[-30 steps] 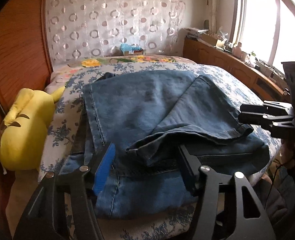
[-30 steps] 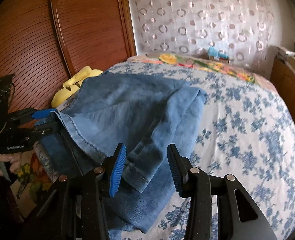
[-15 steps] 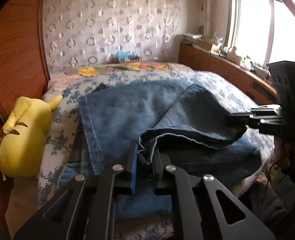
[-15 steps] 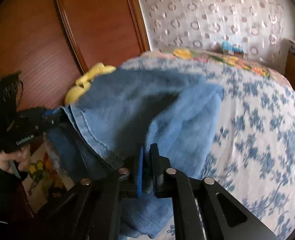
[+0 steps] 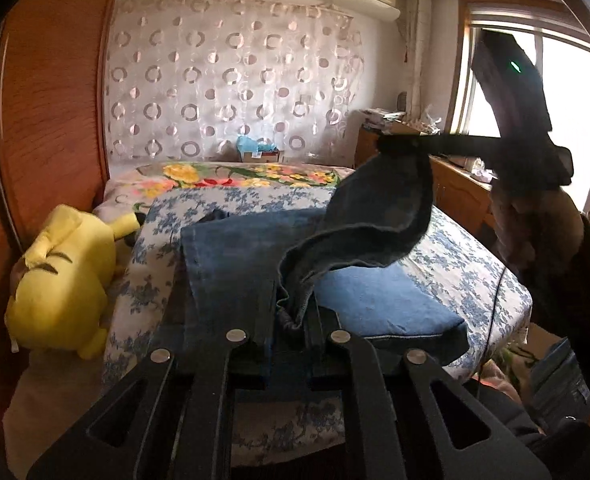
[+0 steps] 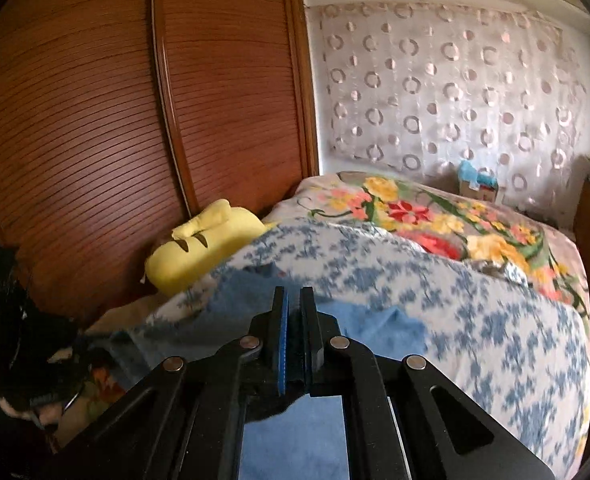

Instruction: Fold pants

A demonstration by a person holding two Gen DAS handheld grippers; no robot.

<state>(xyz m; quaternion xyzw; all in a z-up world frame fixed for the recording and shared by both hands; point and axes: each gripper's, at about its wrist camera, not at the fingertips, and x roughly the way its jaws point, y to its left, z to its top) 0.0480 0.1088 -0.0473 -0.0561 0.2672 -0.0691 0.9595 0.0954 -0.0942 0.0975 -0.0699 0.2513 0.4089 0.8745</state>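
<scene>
Left wrist: both grippers, open before, now clamp the jeans [image 5: 255, 264] hem.

At bottom centre, the right gripper [image 6: 293, 300] is pinching blue pants [image 6: 379, 326] between its closed fingers [image 6: 281, 334]. The denim is lying on the floral bed [image 6: 495, 320]; a yellow plush toy [image 6: 199, 246] is sitting at centre left.

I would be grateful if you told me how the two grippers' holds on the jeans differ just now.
The left gripper pinches the jeans low by the bed; the right gripper holds its denim corner high in the air. Both are shut on denim.
</scene>
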